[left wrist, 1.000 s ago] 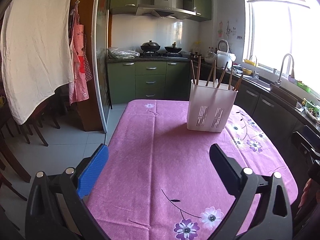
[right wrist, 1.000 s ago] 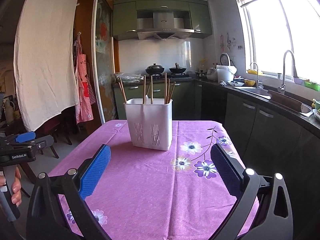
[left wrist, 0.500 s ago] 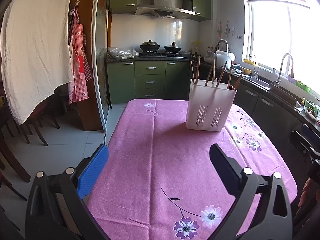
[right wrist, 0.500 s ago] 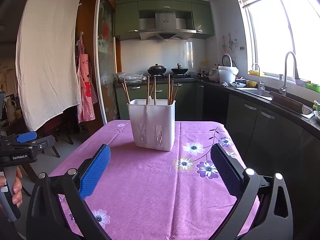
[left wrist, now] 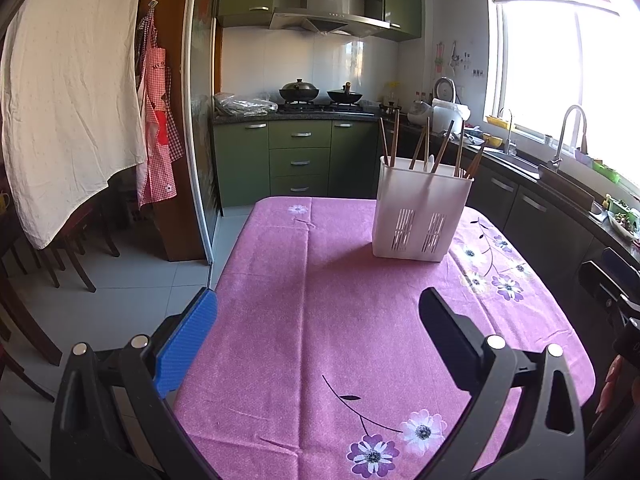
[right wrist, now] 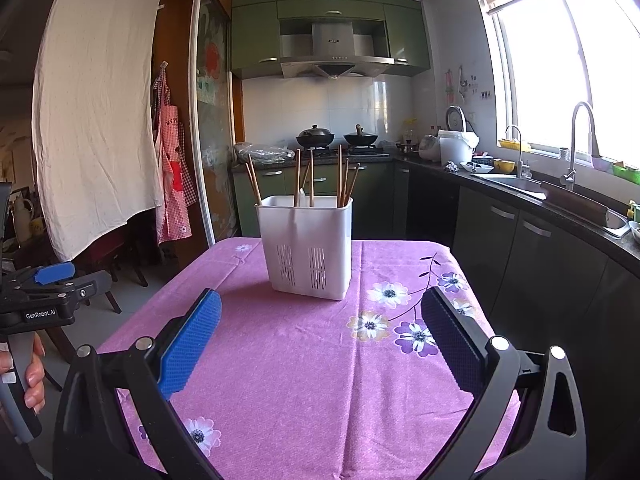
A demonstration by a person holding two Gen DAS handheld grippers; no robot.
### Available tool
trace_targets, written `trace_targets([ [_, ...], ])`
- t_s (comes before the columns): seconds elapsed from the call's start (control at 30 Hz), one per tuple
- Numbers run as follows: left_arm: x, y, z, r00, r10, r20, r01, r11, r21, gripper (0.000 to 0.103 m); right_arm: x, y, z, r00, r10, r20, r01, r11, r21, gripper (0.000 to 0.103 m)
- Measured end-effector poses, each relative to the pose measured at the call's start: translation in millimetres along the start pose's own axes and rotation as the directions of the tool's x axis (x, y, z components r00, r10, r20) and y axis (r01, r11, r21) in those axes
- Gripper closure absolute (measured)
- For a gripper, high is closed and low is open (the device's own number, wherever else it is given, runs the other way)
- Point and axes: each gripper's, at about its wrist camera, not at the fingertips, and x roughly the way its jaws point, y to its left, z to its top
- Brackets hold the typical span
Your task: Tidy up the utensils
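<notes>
A white slotted utensil holder (left wrist: 420, 212) stands upright on the pink flowered tablecloth (left wrist: 340, 320), far right of centre in the left wrist view. It also shows in the right wrist view (right wrist: 306, 246). Several brown chopsticks (right wrist: 298, 178) and a white spoon (left wrist: 429, 161) stick out of its top. My left gripper (left wrist: 318, 320) is open and empty over the near table. My right gripper (right wrist: 320, 324) is open and empty, short of the holder. The left gripper also shows at the left edge of the right wrist view (right wrist: 54, 280).
Green cabinets (left wrist: 300, 160) and a stove with two pots (left wrist: 320, 92) lie behind the table. A dark counter with a sink and tap (right wrist: 576, 152) runs along the right. A white cloth (left wrist: 68, 120) and aprons hang at the left, above chairs.
My right gripper has drifted slightly left and back, so the holder sits nearer the centre of its view. The left view has barely shifted. Both grippers stay open.
</notes>
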Motion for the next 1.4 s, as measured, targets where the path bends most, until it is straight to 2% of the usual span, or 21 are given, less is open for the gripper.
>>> trace_targets([
  [1.4,4.0,-1.2,1.2,1.0,-0.006,-0.014,0.006,1.0,0.003,0.007,2.6,-1.9,-3.1,1.0,0.008,-0.013,-0.008,1.0,-0.005,0.004],
])
